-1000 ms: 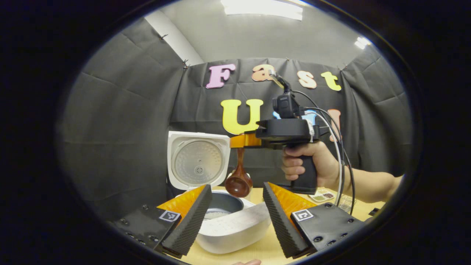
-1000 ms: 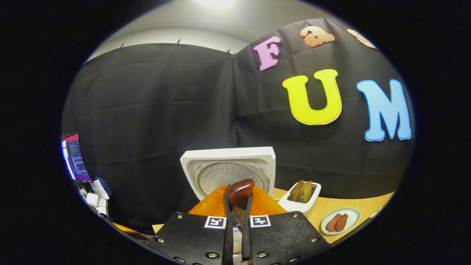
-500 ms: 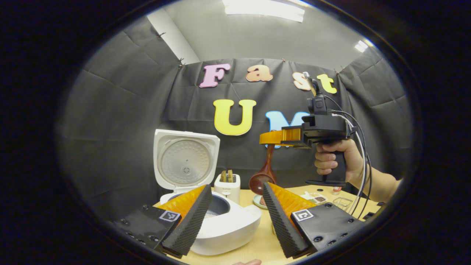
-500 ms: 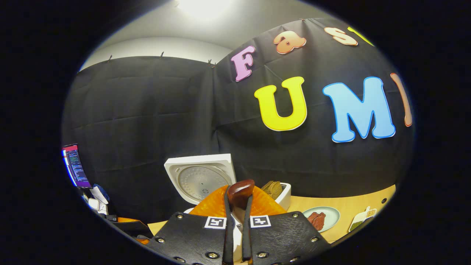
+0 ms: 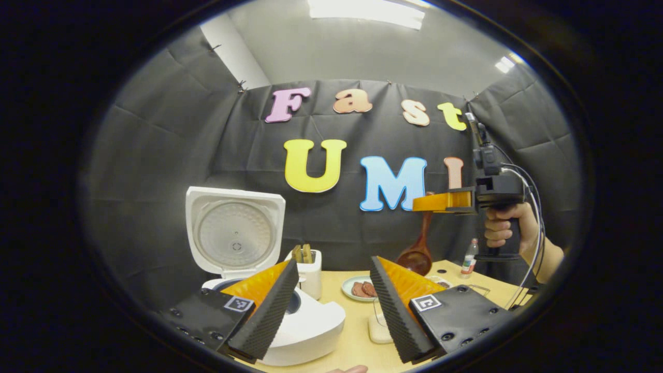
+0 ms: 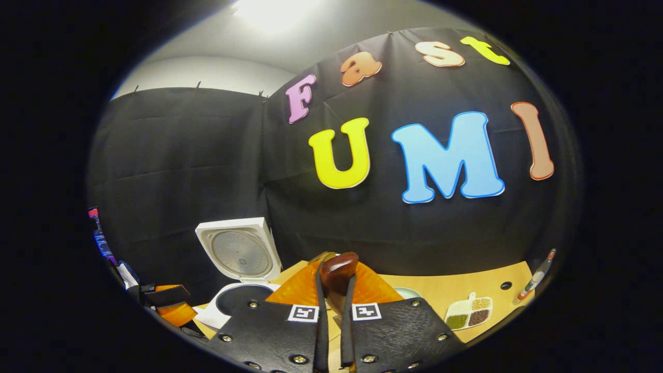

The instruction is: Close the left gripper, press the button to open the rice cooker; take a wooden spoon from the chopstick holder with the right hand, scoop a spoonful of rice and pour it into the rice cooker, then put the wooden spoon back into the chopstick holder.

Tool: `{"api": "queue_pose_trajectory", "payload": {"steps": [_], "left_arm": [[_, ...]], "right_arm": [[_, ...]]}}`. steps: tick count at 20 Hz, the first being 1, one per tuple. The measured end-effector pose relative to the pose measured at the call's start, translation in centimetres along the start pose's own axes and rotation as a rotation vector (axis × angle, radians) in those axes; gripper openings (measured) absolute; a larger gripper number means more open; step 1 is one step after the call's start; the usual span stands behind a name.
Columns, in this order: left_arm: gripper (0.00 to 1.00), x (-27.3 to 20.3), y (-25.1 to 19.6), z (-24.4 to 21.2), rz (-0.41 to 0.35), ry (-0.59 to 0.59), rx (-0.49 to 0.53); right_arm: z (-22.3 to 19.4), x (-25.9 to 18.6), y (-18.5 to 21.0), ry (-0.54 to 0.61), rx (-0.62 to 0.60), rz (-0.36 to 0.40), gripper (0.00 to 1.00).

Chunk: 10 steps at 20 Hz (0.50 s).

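Right claw (image 5: 422,204) holding wooden spoon (image 5: 416,254), rice cooker (image 5: 243,259) open

Showing glossy dark-brown wooden spoon (image 5: 416,255), smooth white plastic rice cooker (image 5: 305,326), dimpled metal inner lid (image 5: 234,234), matt pale wooden table (image 5: 357,336).

Black screw-studded plates on the left gripper (image 5: 331,305), with square markers, ribbed dark pads and orange finger backs. Same build on the right gripper (image 6: 331,311); black pistol handle, looping cables.
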<state>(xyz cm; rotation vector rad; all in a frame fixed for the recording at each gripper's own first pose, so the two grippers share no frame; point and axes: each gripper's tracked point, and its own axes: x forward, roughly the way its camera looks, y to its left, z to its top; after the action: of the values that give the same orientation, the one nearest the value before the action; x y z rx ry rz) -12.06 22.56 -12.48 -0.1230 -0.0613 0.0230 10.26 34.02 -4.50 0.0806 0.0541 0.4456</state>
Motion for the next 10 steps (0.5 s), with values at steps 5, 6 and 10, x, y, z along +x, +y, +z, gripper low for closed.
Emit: {"api": "queue_pose_trajectory", "payload": {"steps": [5, 6, 10], "left_arm": [[0.94, 1.6, -2.3, 1.4, -0.028, 0.008, 0.030], [0.96, 1.8, -3.1, 1.7, -0.036, 0.007, 0.035], [0.96, 2.6, -5.7, 2.5, -0.063, 0.001, 0.057]], "right_arm": [[0.2, -4.1, -6.0, -0.002, 0.007, -0.077, 0.09], [0.2, -4.8, -7.2, -0.007, 0.010, -0.096, 0.09], [0.2, -7.3, -11.3, -0.027, 0.046, -0.154, 0.09]]}}
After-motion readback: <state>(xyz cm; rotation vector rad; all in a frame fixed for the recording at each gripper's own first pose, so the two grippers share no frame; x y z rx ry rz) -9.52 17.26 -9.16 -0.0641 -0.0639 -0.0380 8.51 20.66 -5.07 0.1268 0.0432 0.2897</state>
